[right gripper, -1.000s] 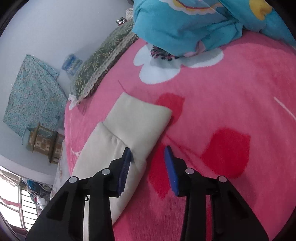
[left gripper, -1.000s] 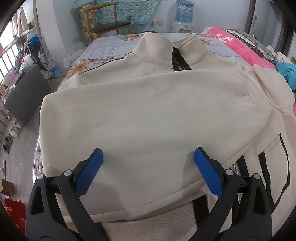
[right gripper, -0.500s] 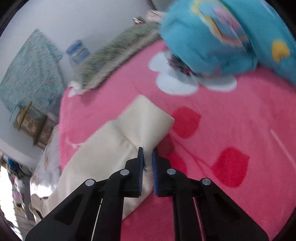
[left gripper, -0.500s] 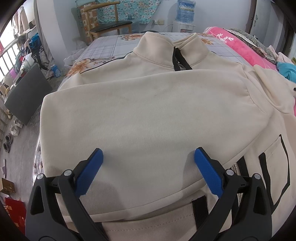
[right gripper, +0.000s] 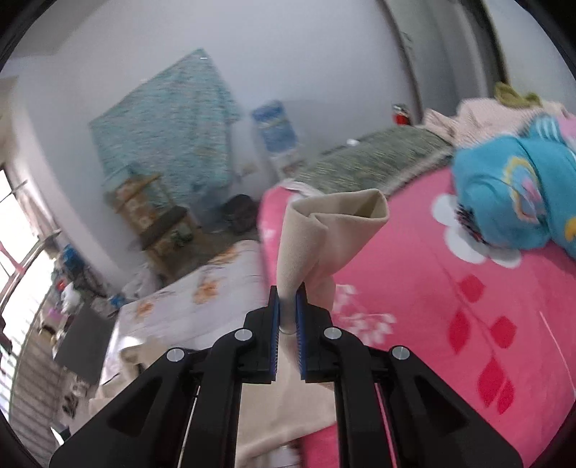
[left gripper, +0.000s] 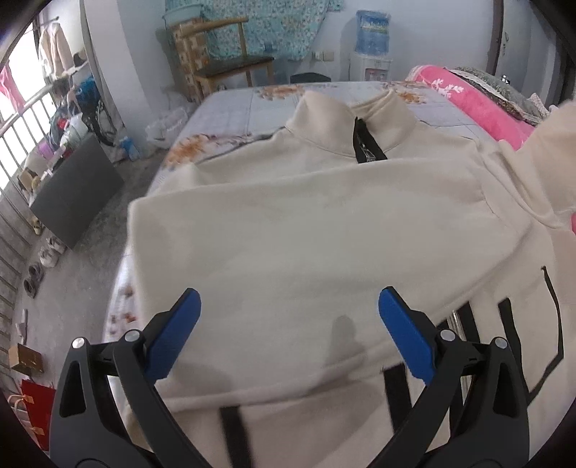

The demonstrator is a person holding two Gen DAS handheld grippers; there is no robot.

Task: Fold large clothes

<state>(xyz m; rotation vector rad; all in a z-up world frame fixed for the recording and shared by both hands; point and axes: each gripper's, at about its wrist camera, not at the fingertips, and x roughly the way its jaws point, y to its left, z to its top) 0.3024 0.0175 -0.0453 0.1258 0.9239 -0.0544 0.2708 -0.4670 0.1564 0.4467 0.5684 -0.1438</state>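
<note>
cream sweatshirt (left gripper: 306, 230) lies spread on the bed (left gripper: 230, 108), collar at 12 o'clock, black zip at the neck, one sleeve folded across the chest. left tongs (left gripper: 288, 324) hang above its lower half, blue pads wide apart, nothing between them. right tongs (right gripper: 287, 306) nearly closed, pinching the cream sleeve (right gripper: 324, 234); the cuff stands up off the pink blanket (right gripper: 450, 306) with its open end at 1 o'clock. the same lifted sleeve shows at 2 o'clock in the left view. blue bundle of cloth (right gripper: 514, 194) rests on the blanket at 3 o'clock. containers: water cooler bottle (left gripper: 372, 30) at 12 o'clock, contents not readable; red paper bag (left gripper: 34, 406) on the floor at 8 o'clock, inside hidden.
</note>
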